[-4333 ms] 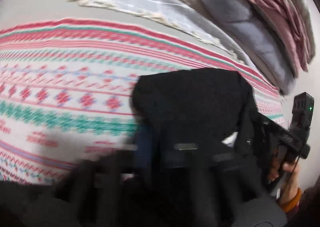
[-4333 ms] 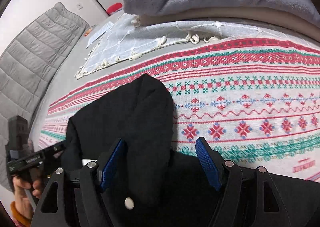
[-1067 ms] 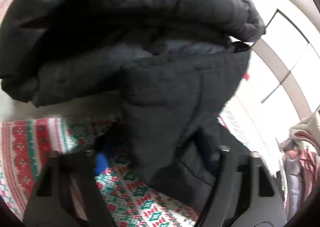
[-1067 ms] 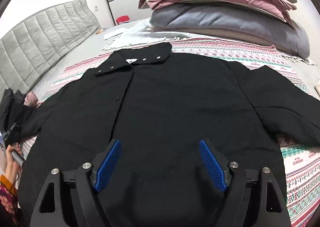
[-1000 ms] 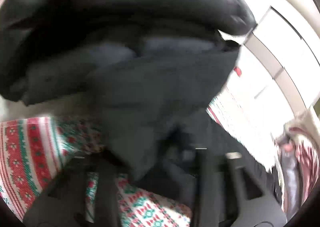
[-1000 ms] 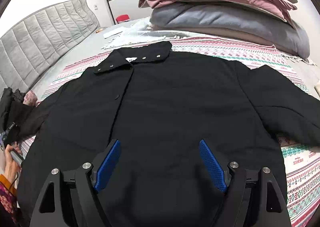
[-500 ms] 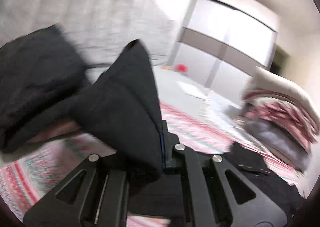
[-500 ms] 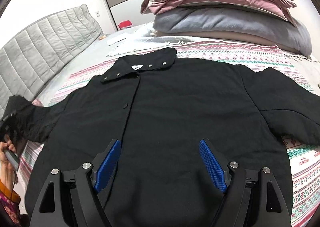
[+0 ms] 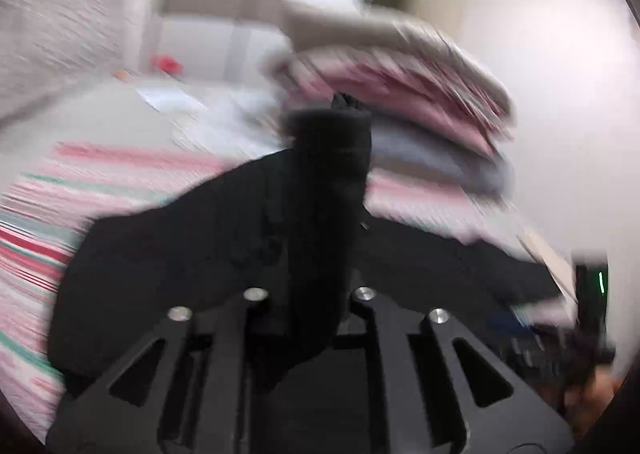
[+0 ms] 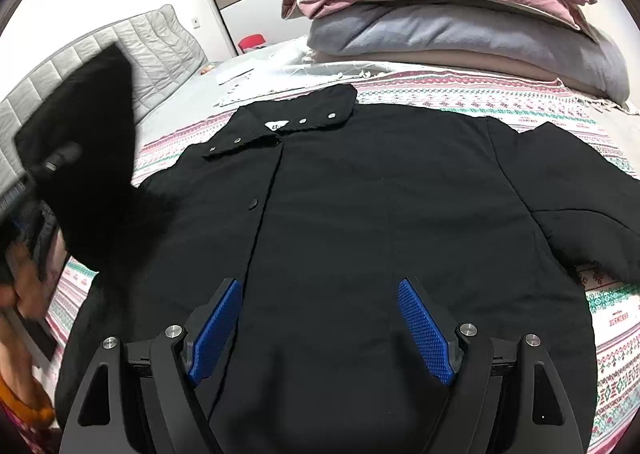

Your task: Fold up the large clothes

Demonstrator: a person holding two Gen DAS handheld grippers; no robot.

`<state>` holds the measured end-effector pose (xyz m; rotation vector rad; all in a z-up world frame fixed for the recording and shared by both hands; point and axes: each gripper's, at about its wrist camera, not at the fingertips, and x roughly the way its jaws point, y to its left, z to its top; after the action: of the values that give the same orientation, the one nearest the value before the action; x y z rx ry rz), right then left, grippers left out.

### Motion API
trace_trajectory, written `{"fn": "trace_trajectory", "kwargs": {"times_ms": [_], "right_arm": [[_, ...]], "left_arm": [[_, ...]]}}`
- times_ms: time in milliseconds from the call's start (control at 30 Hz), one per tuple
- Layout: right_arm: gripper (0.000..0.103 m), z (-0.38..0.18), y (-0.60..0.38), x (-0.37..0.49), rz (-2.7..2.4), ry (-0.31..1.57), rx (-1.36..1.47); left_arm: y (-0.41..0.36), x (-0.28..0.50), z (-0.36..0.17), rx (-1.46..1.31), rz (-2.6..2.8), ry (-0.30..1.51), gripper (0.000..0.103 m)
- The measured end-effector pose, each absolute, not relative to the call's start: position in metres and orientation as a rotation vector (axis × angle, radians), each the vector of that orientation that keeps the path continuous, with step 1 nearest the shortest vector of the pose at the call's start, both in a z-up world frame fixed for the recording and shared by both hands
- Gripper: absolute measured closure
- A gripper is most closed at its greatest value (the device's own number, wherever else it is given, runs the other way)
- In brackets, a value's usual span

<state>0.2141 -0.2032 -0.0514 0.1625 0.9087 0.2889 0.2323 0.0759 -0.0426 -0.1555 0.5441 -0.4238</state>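
Sleeve (image 10: pixel 92 189) now swung up at 9 o'clock — left gripper (image 9: pixel 308 294) clenched on it; right gripper (image 10: pixel 320 318) spread wide over jacket (image 10: pixel 380 213) hem.

My right gripper (image 10: pixel 320 318) is matte black, with blue cross-hatched pads (image 10: pixel 426 332) and silver screw heads on its linkages. My left gripper (image 9: pixel 308 298) has the same black frame and silver screws. An orange cuff (image 10: pixel 28 410) shows at my wrist.
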Motion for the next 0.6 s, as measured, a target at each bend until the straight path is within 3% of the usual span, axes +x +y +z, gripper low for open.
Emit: {"fn": "trace_trajectory", "kwargs": {"times_ms": [33,100,300,400,533,567,600], "right_arm": [[0.021,-0.052,-0.204,0.214,0.292,0.911,0.167],[0.021,-0.055,-0.208,0.216,0.304,0.917,0.193],[0.021,-0.064,-0.224,0.226,0.366,0.937,0.375],[0.021,-0.073,-0.223,0.235,0.468,0.942,0.543],[0.023,-0.096,-0.190,0.253,0.570,1.004,0.629],[0.025,-0.102,-0.179,0.255,0.586,1.024,0.615],[0.042,-0.108,-0.165,0.258,0.601,1.044,0.590]], "left_arm": [[0.066,0.234,-0.055,-0.131,-0.473,0.612,0.062],[0.052,0.232,-0.075,-0.055,-0.497,0.726,0.051],[0.081,0.215,-0.049,0.000,-0.414,0.671,0.044],[0.126,0.216,-0.034,-0.074,-0.287,0.612,0.043],[0.194,0.220,-0.054,-0.127,-0.100,0.588,0.045],[0.212,0.225,-0.057,-0.145,-0.061,0.594,0.053],[0.223,0.227,-0.063,-0.167,-0.034,0.601,0.057]]}}
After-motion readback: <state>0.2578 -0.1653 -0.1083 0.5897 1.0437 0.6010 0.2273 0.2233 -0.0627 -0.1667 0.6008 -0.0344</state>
